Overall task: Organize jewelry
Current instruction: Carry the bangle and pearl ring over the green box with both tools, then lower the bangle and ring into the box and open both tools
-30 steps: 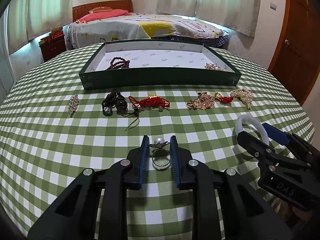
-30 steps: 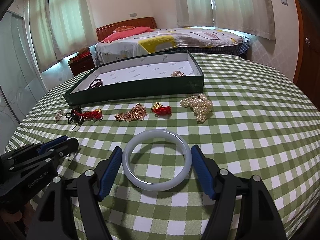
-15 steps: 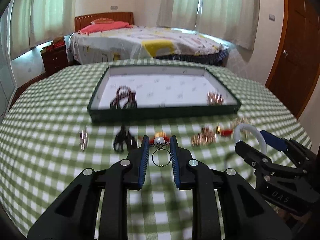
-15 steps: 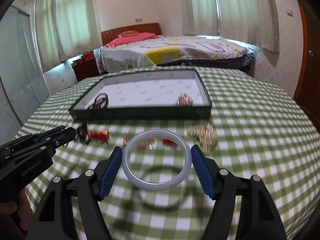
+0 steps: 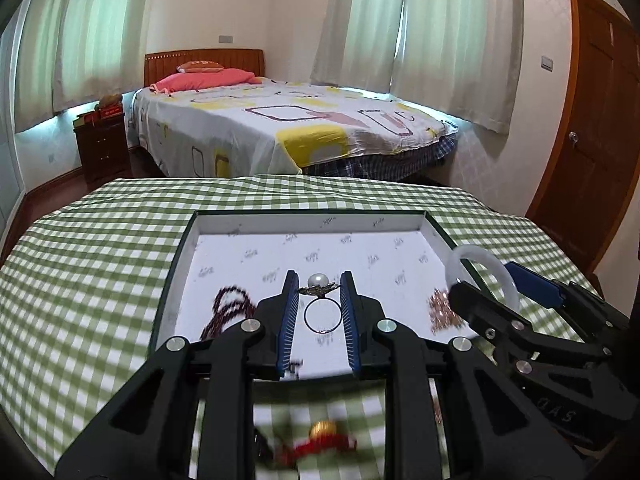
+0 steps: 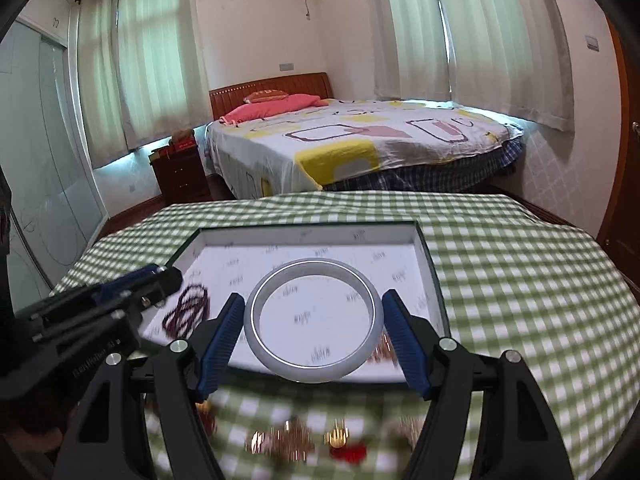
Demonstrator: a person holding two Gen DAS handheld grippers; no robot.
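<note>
My left gripper (image 5: 319, 294) is shut on a pearl ring (image 5: 320, 304) and holds it in the air over the front of the green jewelry tray (image 5: 308, 216). My right gripper (image 6: 314, 320) is shut on a pale jade bangle (image 6: 260, 340), also raised over the tray (image 6: 430, 264). In the left wrist view the bangle (image 5: 498, 270) and right gripper show at the right. A dark red bead bracelet (image 5: 232, 306) and a rose-gold piece (image 5: 442, 308) lie inside the tray.
The table has a green checked cloth (image 5: 88, 280). Blurred loose jewelry lies in front of the tray: a red and gold piece (image 5: 324, 440) and gold and red pieces (image 6: 304, 440). A bed (image 5: 280, 128) stands behind the table, a wooden door (image 5: 592, 140) at the right.
Both grippers have lifted their pieces off the table and moved forward, from in front of the row of loose jewelry to over the tray. Both grips stay shut.
</note>
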